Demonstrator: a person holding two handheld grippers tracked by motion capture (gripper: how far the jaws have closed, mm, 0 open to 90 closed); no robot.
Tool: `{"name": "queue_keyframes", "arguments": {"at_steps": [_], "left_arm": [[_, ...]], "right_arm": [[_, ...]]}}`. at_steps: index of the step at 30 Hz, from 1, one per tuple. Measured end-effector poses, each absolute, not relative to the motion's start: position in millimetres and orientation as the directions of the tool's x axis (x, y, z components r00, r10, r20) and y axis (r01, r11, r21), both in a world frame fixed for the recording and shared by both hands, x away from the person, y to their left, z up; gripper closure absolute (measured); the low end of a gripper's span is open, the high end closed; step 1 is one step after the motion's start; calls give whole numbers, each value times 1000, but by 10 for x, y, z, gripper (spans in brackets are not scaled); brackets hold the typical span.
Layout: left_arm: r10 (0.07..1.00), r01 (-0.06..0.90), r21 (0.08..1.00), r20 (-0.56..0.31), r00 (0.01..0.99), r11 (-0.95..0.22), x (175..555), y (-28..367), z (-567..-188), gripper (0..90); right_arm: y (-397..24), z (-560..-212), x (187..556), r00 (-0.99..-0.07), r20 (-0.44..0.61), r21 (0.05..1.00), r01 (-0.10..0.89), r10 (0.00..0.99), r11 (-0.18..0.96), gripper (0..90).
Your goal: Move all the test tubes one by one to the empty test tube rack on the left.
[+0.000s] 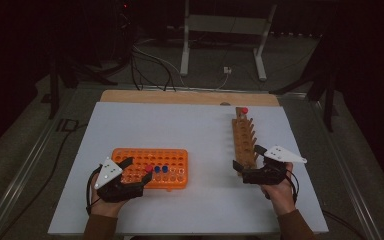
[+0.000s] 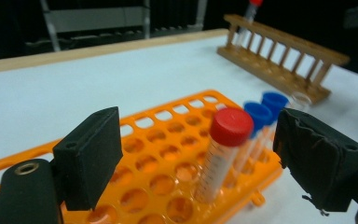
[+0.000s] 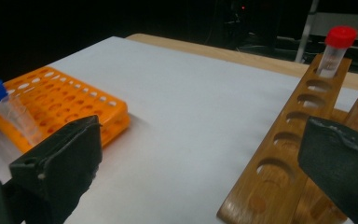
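Two claws sit at the table's [image 1: 205, 130] near edge, held low in the hands. Left claw [image 2: 196, 154] stands apart around the red-capped tube [image 2: 223, 154], which stands in the orange rack [image 2: 168, 154], untouched. Right claw [image 3: 205, 163] gapes beside the wooden rack [image 3: 289, 140], whose near end is cut off.

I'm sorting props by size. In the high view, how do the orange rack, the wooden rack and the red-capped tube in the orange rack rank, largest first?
1. orange rack, largest in area.
2. wooden rack, longer but much narrower; it also lies farther back, so these two are close.
3. red-capped tube, clearly smallest.
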State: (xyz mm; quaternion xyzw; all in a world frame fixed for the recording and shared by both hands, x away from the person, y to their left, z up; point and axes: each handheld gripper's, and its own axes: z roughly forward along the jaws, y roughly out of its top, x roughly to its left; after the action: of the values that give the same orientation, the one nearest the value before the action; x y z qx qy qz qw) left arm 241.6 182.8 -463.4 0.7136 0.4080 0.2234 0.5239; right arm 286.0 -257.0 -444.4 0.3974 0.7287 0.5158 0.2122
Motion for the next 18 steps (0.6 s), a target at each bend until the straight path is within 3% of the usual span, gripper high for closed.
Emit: {"name": "queue_keyframes", "arguments": {"at_steps": [4, 12, 18], "left_arm": [[850, 350, 932, -107, 516, -95, 2427, 1848, -4628, 5], [884, 326, 943, -94, 459, -69, 2427, 1941, -4614, 3], [871, 323, 944, -110, 478, -58, 2428, 1946, -4601, 3]], "right_arm": [[-2565, -4383, 2968, -585, 102, 918, 366, 804, 150, 2], [-2578, -4253, 3211, -563, 77, 917, 365, 823, 163, 2], [-2590, -4224, 3461, -546, 68, 909, 378, 835, 174, 2]]}}
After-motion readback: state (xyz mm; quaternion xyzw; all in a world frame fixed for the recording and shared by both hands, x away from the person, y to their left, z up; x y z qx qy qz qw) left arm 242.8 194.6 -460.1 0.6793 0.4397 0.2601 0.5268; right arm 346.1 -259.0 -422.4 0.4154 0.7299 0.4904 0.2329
